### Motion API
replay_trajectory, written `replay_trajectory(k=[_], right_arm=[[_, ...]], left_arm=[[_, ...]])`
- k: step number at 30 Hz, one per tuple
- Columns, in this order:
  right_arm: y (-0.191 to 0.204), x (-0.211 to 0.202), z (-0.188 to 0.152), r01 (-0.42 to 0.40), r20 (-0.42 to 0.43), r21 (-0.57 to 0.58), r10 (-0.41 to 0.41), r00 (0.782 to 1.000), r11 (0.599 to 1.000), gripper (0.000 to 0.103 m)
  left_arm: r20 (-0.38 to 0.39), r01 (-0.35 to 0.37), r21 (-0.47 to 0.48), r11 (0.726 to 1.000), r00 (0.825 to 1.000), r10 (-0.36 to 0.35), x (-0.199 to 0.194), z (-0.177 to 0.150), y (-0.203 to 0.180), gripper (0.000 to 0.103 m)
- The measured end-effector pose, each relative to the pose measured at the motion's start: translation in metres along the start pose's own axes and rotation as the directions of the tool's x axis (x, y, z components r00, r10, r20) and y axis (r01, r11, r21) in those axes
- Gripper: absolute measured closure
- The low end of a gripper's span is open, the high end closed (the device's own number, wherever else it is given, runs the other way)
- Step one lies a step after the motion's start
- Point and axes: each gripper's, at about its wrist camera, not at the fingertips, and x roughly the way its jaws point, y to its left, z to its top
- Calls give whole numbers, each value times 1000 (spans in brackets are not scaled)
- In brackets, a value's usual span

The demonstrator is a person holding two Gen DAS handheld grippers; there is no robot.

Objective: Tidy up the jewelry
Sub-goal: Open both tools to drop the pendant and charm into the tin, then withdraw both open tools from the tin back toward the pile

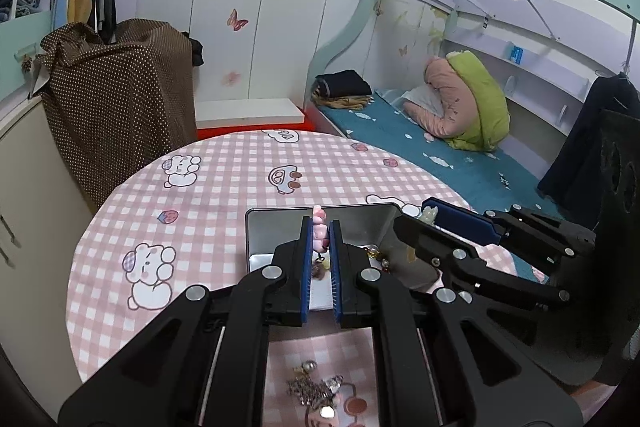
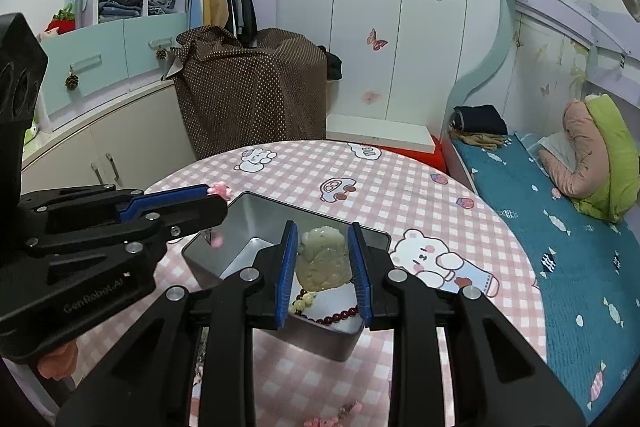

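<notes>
A round tabletop [image 2: 400, 195] covered in a pink-and-white checked cloth printed with cartoon bears and cars is seen from two hand-held grippers, with a shallow rectangular silver metal tin [image 2: 256, 215] set near its near edge. The left gripper [image 1: 320, 227], black with blue-lined jaws, is clenched on a small pink charm [image 1: 319, 223], held above the tin; a dangling piece below the charm is blurred and cannot be made out. The right gripper [image 2: 322, 251] is closed on a pale yellowish-green carved pendant [image 2: 323, 259], gripped by its two sides over the tin's near end. A string of dark red and cream beads [image 2: 328, 313] is seen under the pendant, inside the tin against its near wall. A heap of silver chain jewellery with pearl-like beads [image 1: 316, 391] lies on the cloth at the tabletop's near edge, just outside the tin. Beyond the far edge, a brown dotted cloth [image 2: 256, 87] is draped over furniture, and a bed with a teal sheet [image 2: 560, 227] runs along the right side.
</notes>
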Motion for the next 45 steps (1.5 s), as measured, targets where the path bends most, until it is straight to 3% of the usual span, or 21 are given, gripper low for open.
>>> replay_trajectory(k=[15,23,31,35,37,45], right_arm=[[-5,49,-3,-10,-117,11,11,993,1000,78],[-4,53,-4,-13,-125,-1,13,992,1000,77],[-10,53,-3,28,-124,6,-27,992,1000,58],[-13,50,-4,27,-117,11,-26,993,1000,56],[-13,47,-3,31,-112,4,-31,993,1000,56],[-16,38,-3,43,-101,16,-41,994,999,56]], left_arm=[[-96,-9,-31,999,995,6,56,-7,19,95],[-114,-22,-45,999,993,17,65,-11,24,94],[-108,-41,-42,998,993,36,63,-11,24,94],[-95,-69,-27,997,993,67,59,-11,23,86],[-88,-99,-16,995,991,98,56,-11,22,78],[-88,-87,-43,995,993,83,49,-10,22,70]])
